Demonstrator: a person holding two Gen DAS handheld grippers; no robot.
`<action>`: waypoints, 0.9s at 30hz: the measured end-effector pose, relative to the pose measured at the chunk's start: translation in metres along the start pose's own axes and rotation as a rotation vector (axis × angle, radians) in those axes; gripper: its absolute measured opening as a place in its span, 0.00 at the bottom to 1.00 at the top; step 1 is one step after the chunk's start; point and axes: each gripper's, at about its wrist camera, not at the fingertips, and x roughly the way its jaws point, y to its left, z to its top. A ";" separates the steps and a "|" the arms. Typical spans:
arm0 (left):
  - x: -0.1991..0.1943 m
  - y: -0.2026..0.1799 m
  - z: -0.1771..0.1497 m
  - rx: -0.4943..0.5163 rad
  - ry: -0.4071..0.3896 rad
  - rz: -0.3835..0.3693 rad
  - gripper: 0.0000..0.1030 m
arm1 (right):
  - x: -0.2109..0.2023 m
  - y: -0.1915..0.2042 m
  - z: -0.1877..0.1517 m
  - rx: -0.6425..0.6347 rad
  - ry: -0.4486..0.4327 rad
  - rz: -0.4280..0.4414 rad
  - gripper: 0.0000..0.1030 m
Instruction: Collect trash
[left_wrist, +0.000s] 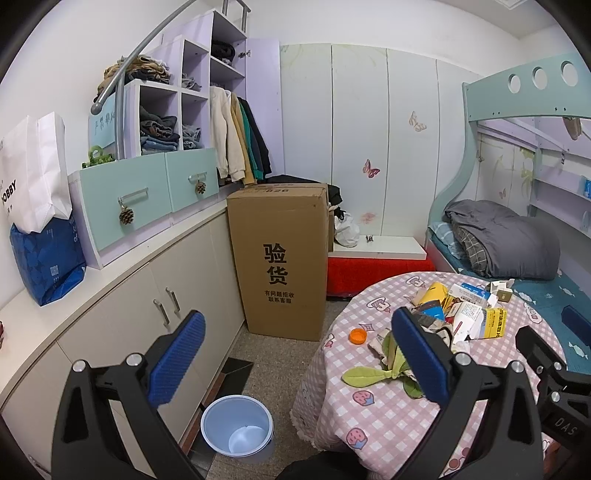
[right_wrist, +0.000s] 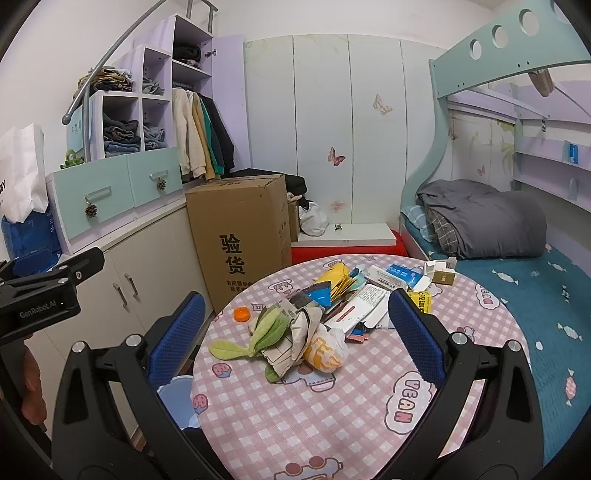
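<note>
A pile of trash (right_wrist: 343, 299) lies on the round table with a pink checked cloth (right_wrist: 314, 413): paper boxes, wrappers, a yellow packet, green leaf-like scraps (right_wrist: 258, 338) and an orange cap (right_wrist: 242, 314). The pile also shows in the left wrist view (left_wrist: 458, 310). A light blue bin (left_wrist: 237, 427) stands on the floor left of the table. My left gripper (left_wrist: 295, 354) is open and empty, above the floor between the cabinet and the table. My right gripper (right_wrist: 295, 339) is open and empty, above the table's near side, short of the pile.
A tall cardboard box (left_wrist: 280, 258) stands behind the bin against the low cabinet (left_wrist: 147, 306). A bunk bed (right_wrist: 517, 295) with a grey quilt borders the table on the right. A red bench (left_wrist: 369, 273) stands behind the table. Paper bags (left_wrist: 40, 221) sit on the cabinet top.
</note>
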 end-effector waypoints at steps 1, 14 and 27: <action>0.000 0.000 0.000 0.000 0.000 0.001 0.96 | 0.000 0.000 0.000 0.000 0.000 0.000 0.94; 0.010 -0.001 -0.002 0.003 0.023 -0.003 0.96 | 0.008 -0.003 -0.003 0.010 0.025 0.003 0.94; 0.028 -0.008 -0.010 0.010 0.074 -0.017 0.96 | 0.026 -0.011 -0.011 0.039 0.072 0.000 0.94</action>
